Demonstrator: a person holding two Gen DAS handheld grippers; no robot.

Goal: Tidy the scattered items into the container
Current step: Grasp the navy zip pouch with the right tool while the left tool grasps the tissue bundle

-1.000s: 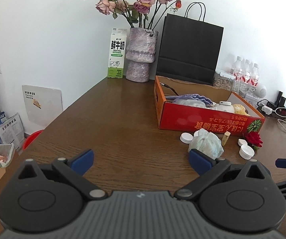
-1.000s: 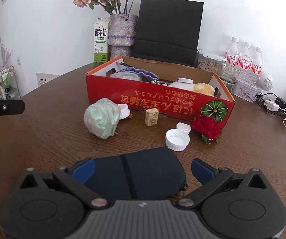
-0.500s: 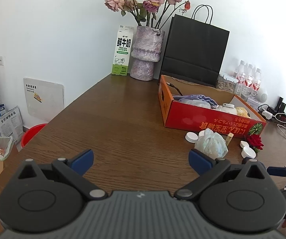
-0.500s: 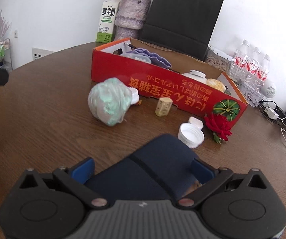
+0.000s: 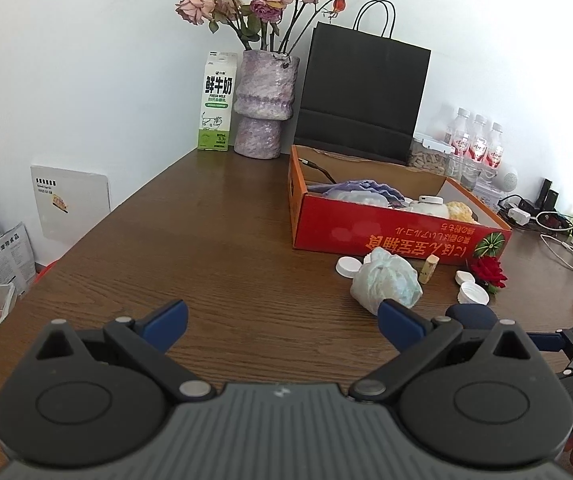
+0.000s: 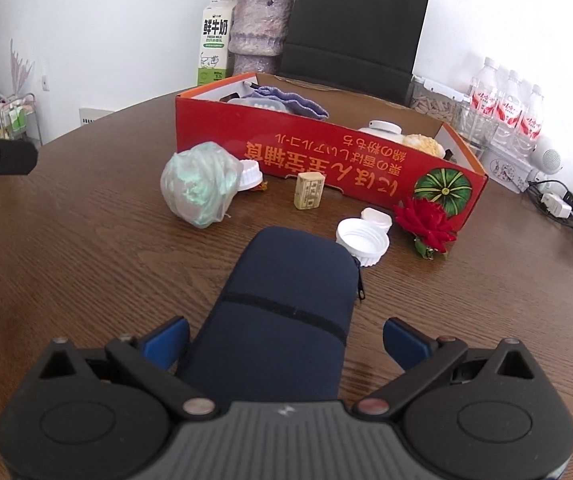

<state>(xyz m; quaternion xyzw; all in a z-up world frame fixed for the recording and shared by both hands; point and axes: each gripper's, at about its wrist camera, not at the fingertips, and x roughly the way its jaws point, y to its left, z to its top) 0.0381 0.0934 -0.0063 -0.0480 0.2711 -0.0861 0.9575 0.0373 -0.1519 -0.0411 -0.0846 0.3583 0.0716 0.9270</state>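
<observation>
Right gripper [image 6: 284,340] fingers spread wide, straddling the near end of the navy zip pouch [image 6: 286,300]; left pad looks at or against the pouch edge, right pad clear of it, so not clamped. Pouch lies flat on the table [image 6: 86,264], long axis pointing toward the box. Left gripper [image 5: 282,322] also spread, nothing between the fingers, low over bare wood at the near edge. Past the pouch's far end: open white cap [image 6: 362,240] just beside its corner, smaller cap [image 6: 376,218] behind that, red fabric rose [image 6: 426,222] to the right. Left of those, a knotted pale plastic bag [image 6: 198,184] touching another white cap [image 6: 249,174]; small tan block [image 6: 309,191] upright between bag and rose. Red cardboard box [image 6: 326,156] just behind them, already holding purple cloth, a white jar, something yellow. Milk carton [image 5: 217,106], vase [image 5: 264,104], black paper bag [image 5: 360,100] along the far edge by the wall.
</observation>
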